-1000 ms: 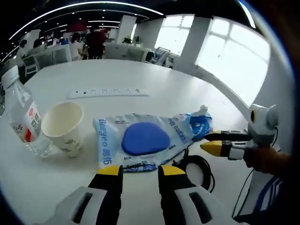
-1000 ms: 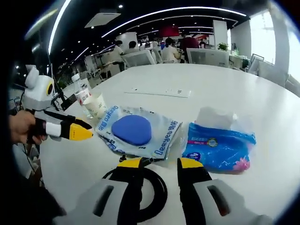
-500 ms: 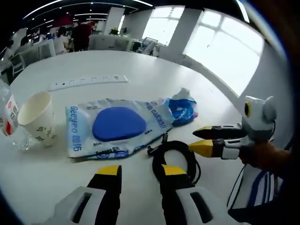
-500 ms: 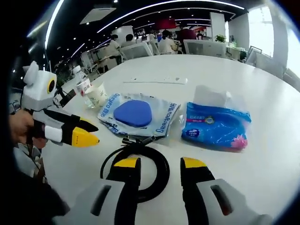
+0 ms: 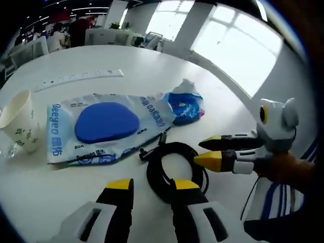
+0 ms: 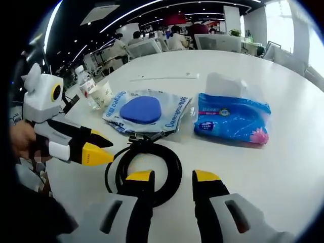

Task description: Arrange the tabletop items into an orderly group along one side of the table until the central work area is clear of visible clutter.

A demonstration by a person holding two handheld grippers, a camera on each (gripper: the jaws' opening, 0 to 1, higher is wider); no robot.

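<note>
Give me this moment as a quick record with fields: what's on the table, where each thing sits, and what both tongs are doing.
surface: white table
cable: coiled, black, nearest both tongs
pouch: flat, blue pad inside, beyond the cable
tissue pack: blue, beside the pouch
paper cup: upright, at the pouch's other end
water bottle: upright, next to the cup
power strip: far side
left tongs: open, empty
right tongs: open, empty

An open-plan office is indicated: a large white table (image 6: 304,152) with a power strip (image 5: 81,77), seated people (image 6: 174,40) at desks, linear ceiling lights (image 6: 126,12), large windows (image 5: 243,45).
</note>
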